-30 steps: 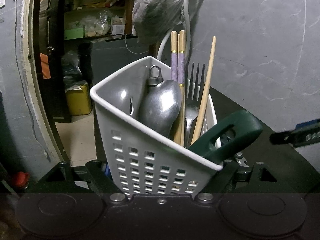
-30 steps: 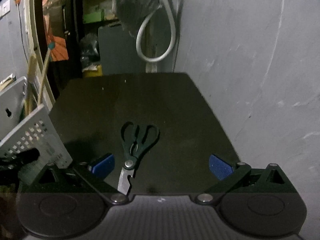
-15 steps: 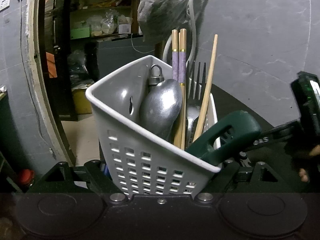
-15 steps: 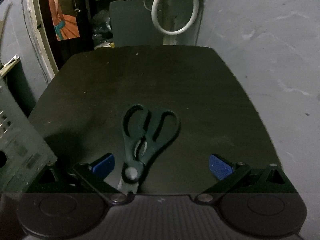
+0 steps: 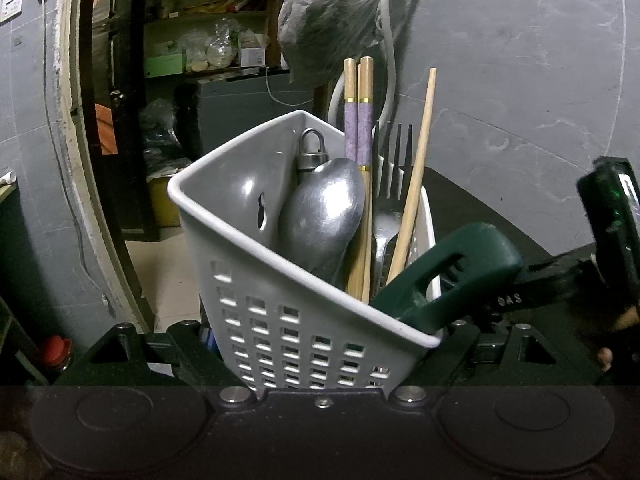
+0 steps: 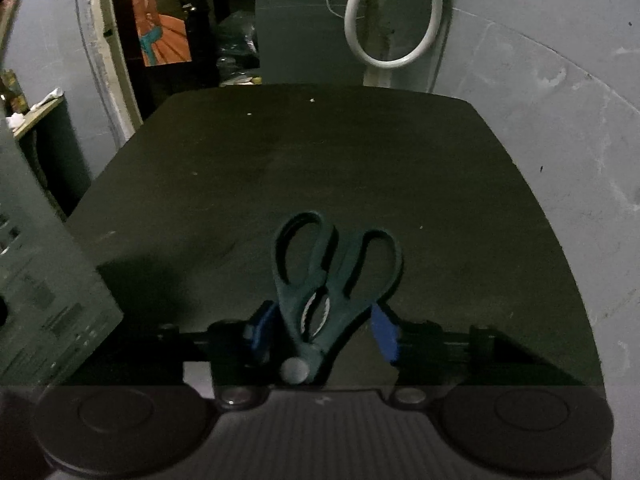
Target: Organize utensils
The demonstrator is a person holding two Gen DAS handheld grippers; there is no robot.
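A white perforated utensil basket [image 5: 280,320] hangs tilted in my left gripper [image 5: 320,344], which is shut on its lower part; the fingertips are hidden behind it. Inside stand a large metal spoon [image 5: 324,216], purple-banded chopsticks [image 5: 358,120], a fork [image 5: 394,160], a plain wooden stick [image 5: 420,152] and a dark green handle [image 5: 448,280]. Dark green scissors [image 6: 332,256] lie on the black table [image 6: 320,152], handles pointing away. My right gripper [image 6: 322,332] is closing on them just above the pivot, its blue pads [image 6: 384,332] meeting both sides.
Grey walls bound the table on the right and behind. A white hose loop [image 6: 394,40] and a tied plastic bag [image 5: 328,20] hang at the back. A doorway with cluttered shelves [image 5: 200,52] opens on the left. The basket's side [image 6: 40,280] borders the right wrist view.
My right gripper came down and forward over the scissors and its wide-open jaws drew in onto them, turning them more upright in the view. The left gripper and basket stayed put.
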